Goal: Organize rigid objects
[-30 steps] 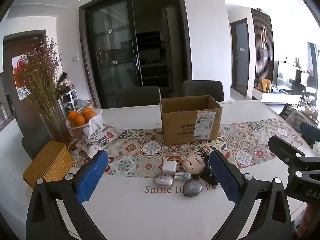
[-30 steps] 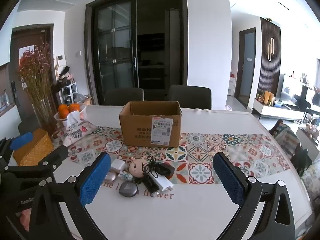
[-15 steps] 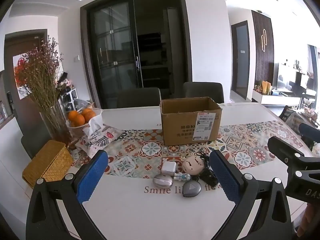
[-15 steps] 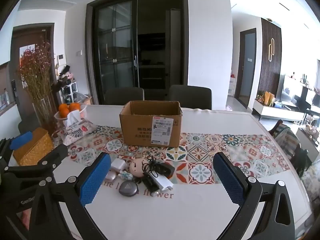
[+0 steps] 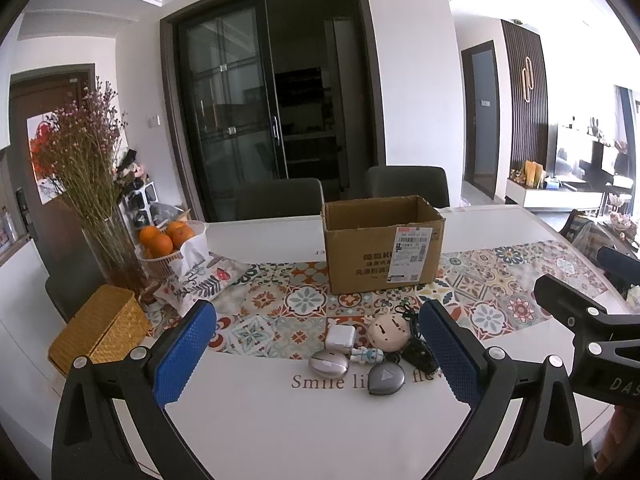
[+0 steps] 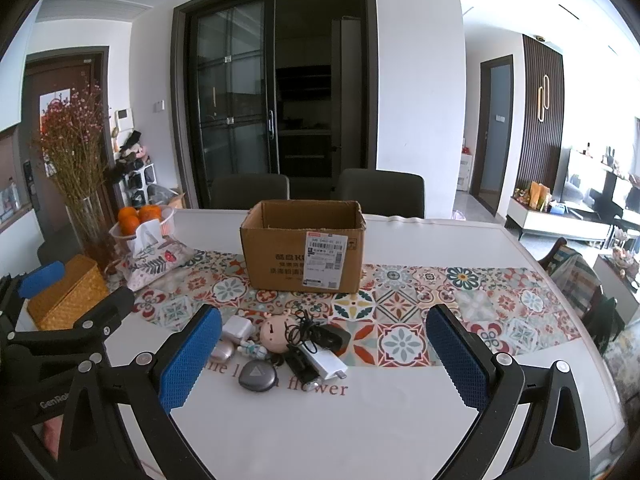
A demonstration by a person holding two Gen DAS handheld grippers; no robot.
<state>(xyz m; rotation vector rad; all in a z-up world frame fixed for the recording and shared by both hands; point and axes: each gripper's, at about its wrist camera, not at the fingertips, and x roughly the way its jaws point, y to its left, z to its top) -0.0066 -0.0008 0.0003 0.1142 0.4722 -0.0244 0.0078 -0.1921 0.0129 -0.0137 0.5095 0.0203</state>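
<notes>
A pile of small items lies near the table's front: a white charger [image 5: 340,337], a pink round case [image 5: 389,333], a silver oval case [image 5: 328,364], a grey triangular case [image 5: 386,378], a small figurine [image 5: 367,355] and black cables [image 5: 416,350]. The right wrist view also shows a white adapter [image 6: 325,363]. An open cardboard box [image 5: 382,242] stands behind them; it also shows in the right wrist view [image 6: 302,256]. My left gripper [image 5: 316,360] is open and empty, above the near table edge. My right gripper [image 6: 324,360] is open and empty, beside it.
A patterned runner [image 5: 280,300] crosses the white table [image 5: 280,420]. At the left stand a vase of dried flowers [image 5: 108,248], a basket of oranges [image 5: 168,240], a tissue pouch [image 5: 200,280] and a woven yellow box [image 5: 96,330]. Two chairs [image 5: 280,198] stand behind the table.
Both views have barely shifted. The grippers stay open and the objects have not moved.
</notes>
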